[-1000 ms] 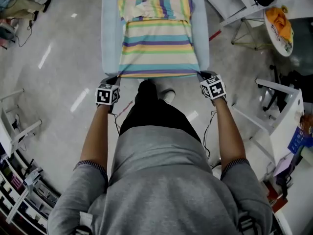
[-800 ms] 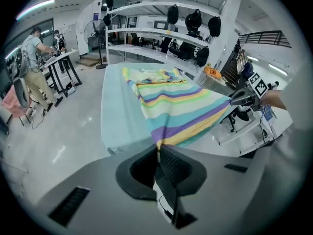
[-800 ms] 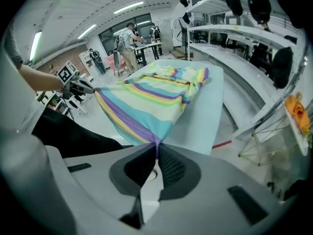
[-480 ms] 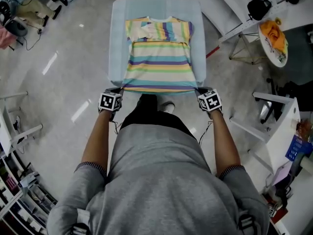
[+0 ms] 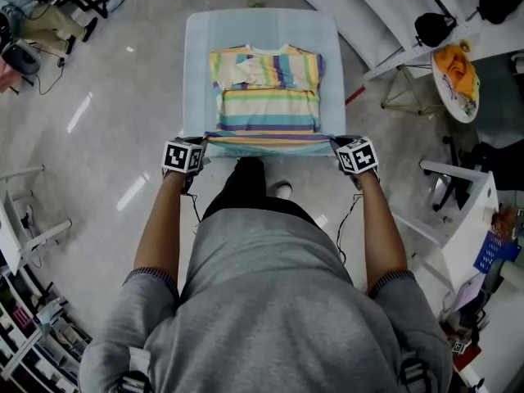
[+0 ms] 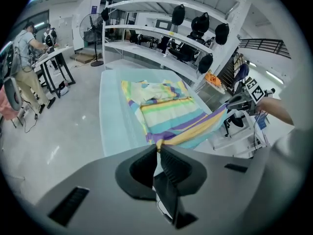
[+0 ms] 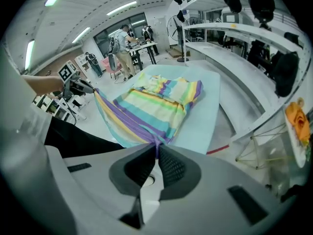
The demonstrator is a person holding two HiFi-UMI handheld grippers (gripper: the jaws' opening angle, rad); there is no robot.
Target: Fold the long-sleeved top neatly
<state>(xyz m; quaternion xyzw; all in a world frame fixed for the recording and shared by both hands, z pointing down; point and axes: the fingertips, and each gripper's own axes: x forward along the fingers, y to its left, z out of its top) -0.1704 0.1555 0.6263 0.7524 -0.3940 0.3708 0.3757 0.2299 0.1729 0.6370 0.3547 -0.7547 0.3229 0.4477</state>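
A striped long-sleeved top [image 5: 266, 97] in yellow, teal and purple lies on a pale blue table [image 5: 196, 72], sleeves folded across the chest. My left gripper [image 5: 200, 141] is shut on the hem's left corner [image 6: 157, 142]. Over at the other corner [image 7: 156, 142], my right gripper [image 5: 333, 142] is shut on the cloth too. Between the two grippers the hem [image 5: 266, 143] is lifted off the table's near edge and stretched taut. The top [image 6: 168, 111] drapes from the table up to the jaws in the left gripper view, and the same shows for the top [image 7: 151, 106] in the right gripper view.
White desks [image 5: 385, 15] run along the back right, with a round stand holding an orange cloth [image 5: 455, 60]. A white frame [image 5: 463, 199] stands at my right, racks [image 5: 24, 228] at my left. People work at tables [image 6: 49, 62] far off.
Both grippers have risen and moved toward the table's far side, carrying the hem up off the near edge. Less of the top's lower half lies flat now.
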